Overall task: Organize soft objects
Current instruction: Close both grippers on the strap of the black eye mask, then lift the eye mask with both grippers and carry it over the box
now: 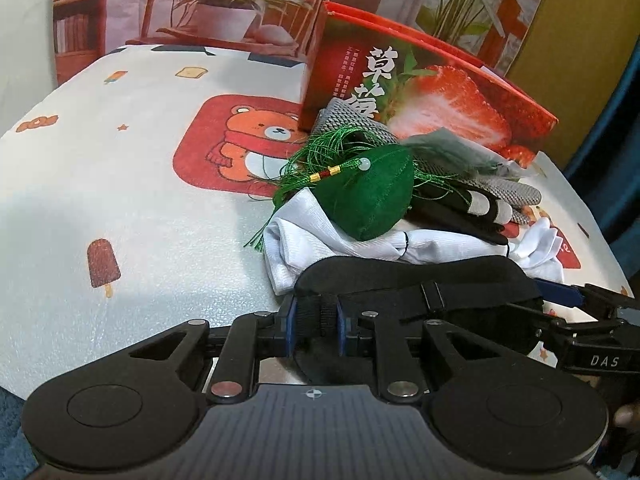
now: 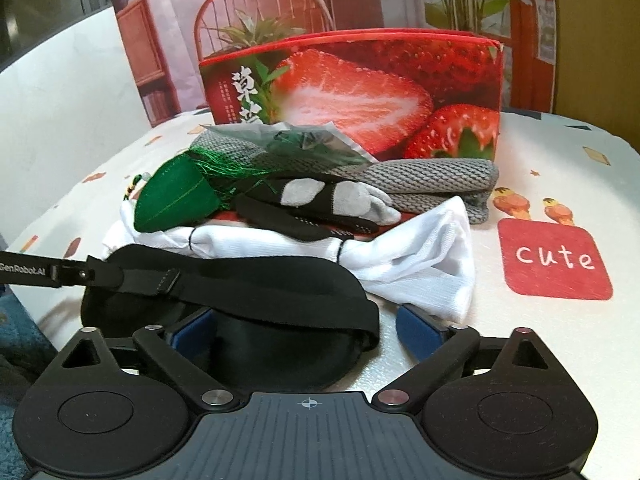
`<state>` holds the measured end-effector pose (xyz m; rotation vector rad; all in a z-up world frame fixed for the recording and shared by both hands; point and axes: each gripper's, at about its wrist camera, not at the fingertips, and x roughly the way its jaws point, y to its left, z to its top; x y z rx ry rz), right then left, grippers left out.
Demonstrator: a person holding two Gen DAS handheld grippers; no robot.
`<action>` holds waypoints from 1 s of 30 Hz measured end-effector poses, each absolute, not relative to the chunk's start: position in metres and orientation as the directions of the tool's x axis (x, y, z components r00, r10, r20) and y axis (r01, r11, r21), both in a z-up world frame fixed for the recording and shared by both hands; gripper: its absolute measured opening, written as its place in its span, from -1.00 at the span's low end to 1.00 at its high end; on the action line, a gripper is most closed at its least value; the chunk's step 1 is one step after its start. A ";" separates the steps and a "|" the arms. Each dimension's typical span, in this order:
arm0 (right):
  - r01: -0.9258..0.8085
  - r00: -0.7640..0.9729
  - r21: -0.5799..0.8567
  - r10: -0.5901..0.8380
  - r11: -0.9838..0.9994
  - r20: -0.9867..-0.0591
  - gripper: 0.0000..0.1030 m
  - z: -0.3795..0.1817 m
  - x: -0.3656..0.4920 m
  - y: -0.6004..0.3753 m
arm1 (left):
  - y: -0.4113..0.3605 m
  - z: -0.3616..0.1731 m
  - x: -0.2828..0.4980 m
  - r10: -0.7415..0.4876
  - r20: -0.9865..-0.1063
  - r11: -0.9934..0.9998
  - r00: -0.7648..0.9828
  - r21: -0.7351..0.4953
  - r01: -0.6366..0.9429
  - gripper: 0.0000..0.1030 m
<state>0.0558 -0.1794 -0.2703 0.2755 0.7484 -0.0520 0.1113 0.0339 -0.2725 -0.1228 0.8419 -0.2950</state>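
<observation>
The eye mask (image 1: 416,280) lay at the near edge of the counter (image 1: 120,200), in front of the heap of soft things, its long axis running across both views from side to side. The left claw (image 1: 313,322) was pressed together on the mask's left end, pads pinching the strap and fabric there. The right claw (image 2: 304,324) stood spread, its pads astride the mask's other end without pressing: one pad tucked beside the padded cup, the other on bare counter beside the white cloth (image 2: 420,248). So the mask sat directly ahead of both claws, one at each end. In my judgement, the next move turned on the right claw shutting across the mask's short axis. Behind lay the green sachet (image 1: 368,196), grey knit (image 2: 432,176) and the strawberry box (image 2: 360,92), likely the destination.
</observation>
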 end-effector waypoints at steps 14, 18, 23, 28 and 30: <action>0.119 0.840 0.288 0.058 0.950 -0.540 -0.53 -0.245 0.039 -0.187 | 0.034 -0.273 0.111 -0.305 -0.714 0.952 0.631 -0.216 0.216 -0.60; 0.079 0.832 0.291 0.098 0.953 -0.546 -0.53 -0.246 0.043 -0.181 | 0.034 -0.273 0.111 -0.305 -0.714 0.952 0.631 -0.215 0.218 -0.60; 0.115 0.836 0.291 0.065 0.950 -0.544 -0.47 -0.247 0.041 -0.183 | 0.034 -0.273 0.111 -0.304 -0.714 0.952 0.631 -0.212 0.219 -0.60; 0.127 0.844 0.338 0.078 0.933 -0.530 -0.41 -0.249 0.040 -0.190 | 0.033 -0.272 0.111 -0.304 -0.713 0.952 0.631 -0.210 0.221 -0.59; 0.121 0.850 0.357 0.090 0.926 -0.520 -0.37 -0.249 0.039 -0.192 | 0.033 -0.272 0.111 -0.304 -0.713 0.952 0.631 -0.210 0.221 -0.59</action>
